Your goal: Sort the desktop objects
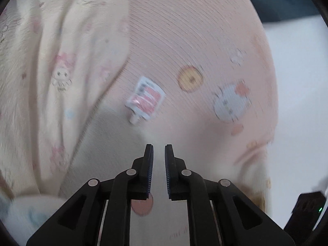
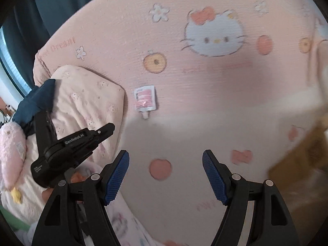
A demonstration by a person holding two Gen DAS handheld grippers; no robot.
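Observation:
A small white and red pouch (image 1: 145, 98) with a short spout lies flat on the pink cartoon-cat sheet (image 1: 194, 30). It lies a little ahead and to the left of my left gripper (image 1: 158, 146), whose jaws stand a narrow gap apart with nothing between them. In the right wrist view the same pouch (image 2: 145, 99) lies ahead of my right gripper (image 2: 166, 153), which is wide open and empty above the sheet (image 2: 205, 102). The left gripper (image 2: 108, 128) also shows there at the left, pointing toward the pouch.
A cream printed blanket (image 1: 51, 71) is bunched at the left, seen also as a folded heap (image 2: 86, 102). A pink plush toy (image 2: 12, 153) lies at the far left. Dark blue curtain (image 2: 51, 4) hangs behind. A brown wooden edge (image 2: 297, 164) is at the right.

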